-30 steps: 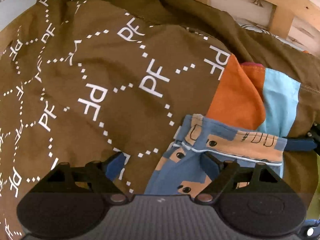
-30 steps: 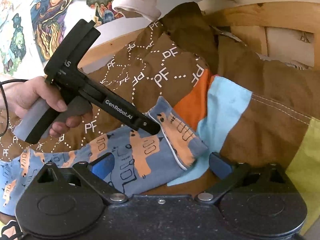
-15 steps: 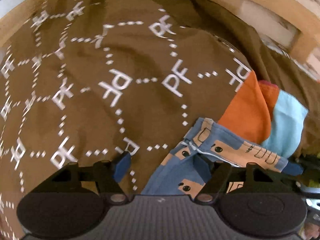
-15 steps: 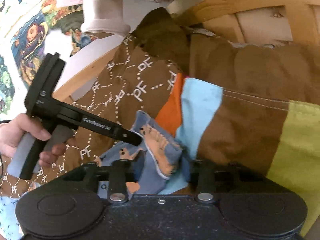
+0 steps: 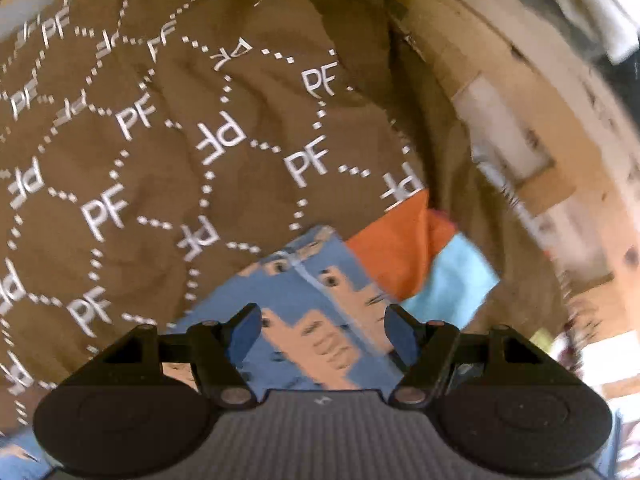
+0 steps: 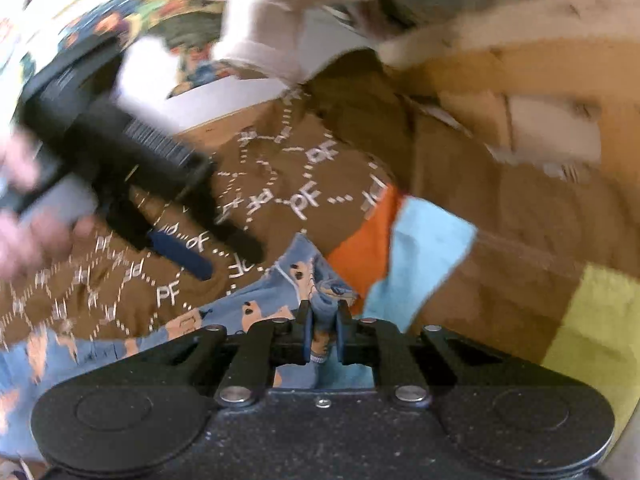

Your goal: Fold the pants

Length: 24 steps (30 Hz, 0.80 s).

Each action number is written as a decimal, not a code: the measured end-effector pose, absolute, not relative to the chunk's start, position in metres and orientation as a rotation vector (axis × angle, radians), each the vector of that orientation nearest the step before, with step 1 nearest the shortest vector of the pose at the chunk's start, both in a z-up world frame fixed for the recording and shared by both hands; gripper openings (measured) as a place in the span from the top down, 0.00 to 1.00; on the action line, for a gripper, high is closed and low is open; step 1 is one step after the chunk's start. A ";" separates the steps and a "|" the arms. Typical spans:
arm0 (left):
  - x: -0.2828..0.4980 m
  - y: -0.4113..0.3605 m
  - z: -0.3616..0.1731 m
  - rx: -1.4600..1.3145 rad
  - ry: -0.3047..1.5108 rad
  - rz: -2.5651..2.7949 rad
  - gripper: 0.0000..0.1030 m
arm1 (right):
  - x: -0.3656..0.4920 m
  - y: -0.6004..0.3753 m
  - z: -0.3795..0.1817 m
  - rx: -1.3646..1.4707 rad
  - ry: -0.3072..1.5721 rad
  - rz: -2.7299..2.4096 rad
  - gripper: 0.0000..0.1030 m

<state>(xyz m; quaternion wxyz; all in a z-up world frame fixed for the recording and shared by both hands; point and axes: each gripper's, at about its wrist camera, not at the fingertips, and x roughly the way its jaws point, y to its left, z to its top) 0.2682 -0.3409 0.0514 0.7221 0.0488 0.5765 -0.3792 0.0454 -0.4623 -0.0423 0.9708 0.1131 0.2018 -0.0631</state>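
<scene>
Pants point(image 6: 248, 312) corner pinched in right gripper point(image 6: 322, 334) fingers, just closed on it, likely for folding over. Left gripper point(image 5: 320, 328) fingers wide above the fabric, gripping nothing, on brown bedspread point(image 5: 160, 140).

Blue pants point(image 5: 312, 280) with orange animal print; brown lettered blanket point(image 5: 160, 120).

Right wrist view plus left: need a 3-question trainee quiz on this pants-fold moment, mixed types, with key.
1. True or false: the right gripper is shut on the blue patterned pants.
2. The left gripper is: A) open above the pants, B) clamped on the brown PF cover, C) out of view.
3. Which two plain-coloured patches lie just beyond the pants?

Key: 1 true; 2 A; 3 orange patch and light blue patch.
</scene>
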 end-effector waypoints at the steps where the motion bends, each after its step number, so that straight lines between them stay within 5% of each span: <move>1: 0.264 -0.346 0.052 0.091 1.284 -0.827 0.28 | 0.046 -0.455 -0.042 0.179 0.404 -0.117 0.89; 19: 0.263 -0.382 0.028 0.060 1.401 -0.593 0.28 | 0.038 -0.383 -0.051 -0.309 0.381 0.037 0.89; 21: 0.263 -0.373 0.028 0.043 1.404 -0.573 0.37 | 0.035 -0.378 -0.051 -0.336 0.372 0.049 0.89; 23: 0.262 -0.364 0.029 0.060 1.393 -0.558 0.60 | 0.033 -0.373 -0.051 -0.361 0.364 0.064 0.89; 24: 0.262 -0.359 0.029 0.060 1.385 -0.555 0.61 | 0.032 -0.371 -0.050 -0.370 0.361 0.071 0.89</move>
